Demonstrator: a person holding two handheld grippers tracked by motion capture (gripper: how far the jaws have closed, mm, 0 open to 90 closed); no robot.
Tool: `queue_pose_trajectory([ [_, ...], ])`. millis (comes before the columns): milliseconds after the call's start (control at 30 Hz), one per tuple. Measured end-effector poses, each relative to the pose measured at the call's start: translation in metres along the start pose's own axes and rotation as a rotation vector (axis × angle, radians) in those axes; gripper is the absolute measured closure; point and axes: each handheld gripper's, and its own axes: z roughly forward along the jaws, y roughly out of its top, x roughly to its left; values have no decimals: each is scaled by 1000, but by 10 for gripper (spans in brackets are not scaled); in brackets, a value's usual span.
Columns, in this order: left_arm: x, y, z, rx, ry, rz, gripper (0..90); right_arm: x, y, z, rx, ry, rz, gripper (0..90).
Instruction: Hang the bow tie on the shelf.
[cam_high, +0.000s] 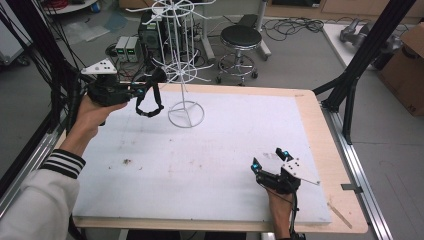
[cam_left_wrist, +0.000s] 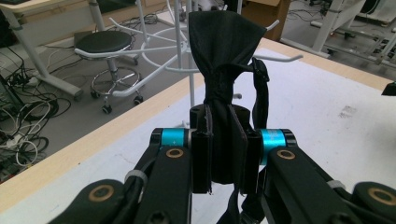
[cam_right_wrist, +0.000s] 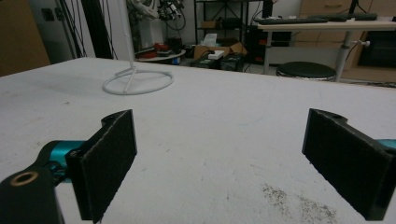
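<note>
A workshop floor strewn with cables surrounds the table, whose wooden top is covered by a white sheet marked with a few dark smudges; a round black stool and some grey boxes of equipment stand on the floor beyond its far edge. Near the far left part of the sheet stands a white wire rack, a thin post rising from a ring-shaped base with tiers of hooked arms spreading from it. The left tongs are held up off the table at the far left, level with the rack's lower tier of hooks and just beside it, and they are clenched on a black strap. In the left gripper view the dark material is pinched tightly between the two pads and bunches upward above them, with the rack's white arms close behind it; in the high view a loop of the same strap hangs down below the tongs, clear of the sheet. The right tongs sit low at the near right part of the table, well apart from the rack and the strap, and they are released: in the right gripper view the two black pads stand wide apart with bare white sheet between them, and the rack's ring base lies farther off.
</note>
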Motion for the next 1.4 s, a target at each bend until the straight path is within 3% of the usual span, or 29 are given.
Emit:
queue_pose_trajectory([
  [533,-3,1,24,0,14,6,796,0,0,0,1,2,4,89],
  [1400,4,-13,40,-3,35,-7,794,0,0,0,1,4,-2,89],
])
